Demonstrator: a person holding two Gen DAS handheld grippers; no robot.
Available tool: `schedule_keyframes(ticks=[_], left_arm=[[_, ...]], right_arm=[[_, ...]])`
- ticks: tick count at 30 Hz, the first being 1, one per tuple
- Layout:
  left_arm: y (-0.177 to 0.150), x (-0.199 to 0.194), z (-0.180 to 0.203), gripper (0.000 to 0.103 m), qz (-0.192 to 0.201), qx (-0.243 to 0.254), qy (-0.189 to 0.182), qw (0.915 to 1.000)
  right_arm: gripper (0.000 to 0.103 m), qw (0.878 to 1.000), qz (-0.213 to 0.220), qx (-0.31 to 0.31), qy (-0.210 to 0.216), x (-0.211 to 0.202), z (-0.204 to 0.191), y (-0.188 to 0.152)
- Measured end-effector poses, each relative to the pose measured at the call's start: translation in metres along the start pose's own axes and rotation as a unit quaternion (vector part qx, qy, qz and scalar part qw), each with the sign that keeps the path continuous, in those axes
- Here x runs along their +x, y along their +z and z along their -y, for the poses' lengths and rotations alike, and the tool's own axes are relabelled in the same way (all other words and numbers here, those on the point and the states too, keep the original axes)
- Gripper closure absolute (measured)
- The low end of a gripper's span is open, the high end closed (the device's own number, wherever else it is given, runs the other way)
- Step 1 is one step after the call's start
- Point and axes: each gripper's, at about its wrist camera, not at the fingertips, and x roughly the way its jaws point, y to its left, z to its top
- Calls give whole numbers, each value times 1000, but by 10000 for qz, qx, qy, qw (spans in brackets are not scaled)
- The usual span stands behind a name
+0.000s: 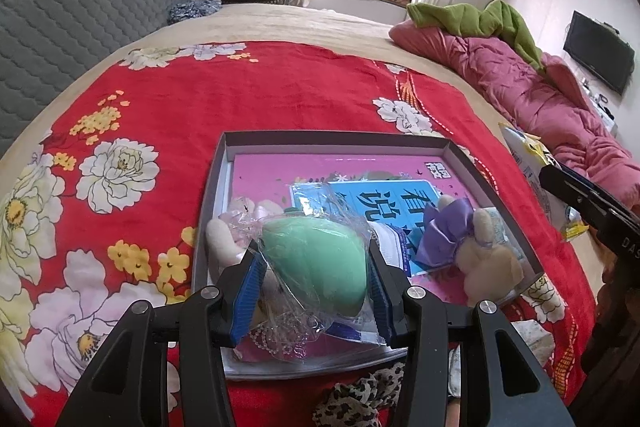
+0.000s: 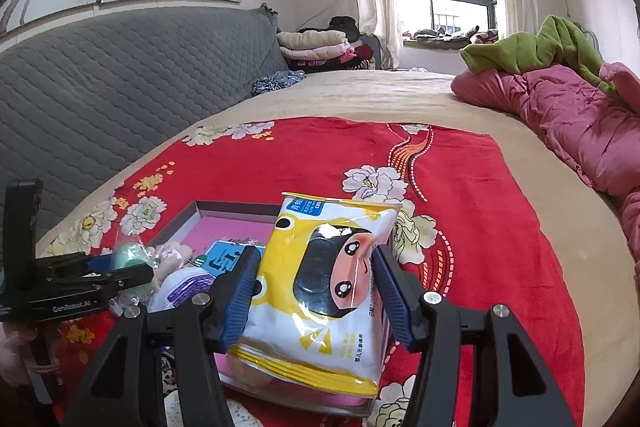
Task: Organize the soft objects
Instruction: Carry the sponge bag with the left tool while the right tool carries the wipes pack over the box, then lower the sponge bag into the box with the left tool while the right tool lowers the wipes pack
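My left gripper (image 1: 316, 259) is shut on a green sponge in clear crinkled wrap (image 1: 320, 263), held just above the near part of a shallow grey box (image 1: 336, 138). In the box lie a pink sheet, a blue packet (image 1: 384, 199), a pale plush toy (image 1: 224, 243) and a plush toy with a purple bow (image 1: 476, 247). My right gripper (image 2: 316, 267) is shut on a yellow and white wet-wipes pack (image 2: 320, 283) over the same grey box (image 2: 224, 207). The left gripper (image 2: 120, 273) with the green sponge (image 2: 130, 255) shows at the left of the right wrist view.
The box rests on a red floral blanket (image 1: 240, 91) spread over a beige bed. A leopard-print cloth (image 1: 360, 399) lies near the box's front edge. A pink quilt (image 1: 540, 91) with a green garment (image 1: 480, 19) lies along the right; a grey quilted headboard (image 2: 120, 83) stands at the left.
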Motion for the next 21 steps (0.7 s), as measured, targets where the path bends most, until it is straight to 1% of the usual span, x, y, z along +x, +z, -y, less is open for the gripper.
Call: schedule_keyframes(ticks=[4, 10, 16, 21], left_arm=[[-1, 4, -1, 53, -42, 13, 20, 10000], [-1, 12, 1, 53, -132, 55, 20, 9999], [-2, 14, 4, 53, -152, 96, -5, 9998], [-2, 14, 4, 53, -169, 123, -54, 9998]], right_arm=[[45, 10000, -77, 36, 18, 4, 2, -1], [45, 9996, -278, -26, -62, 15, 0, -5], [45, 9985, -486, -190, -139, 23, -5, -14], [45, 9974, -684, -165, -145, 32, -3, -22]])
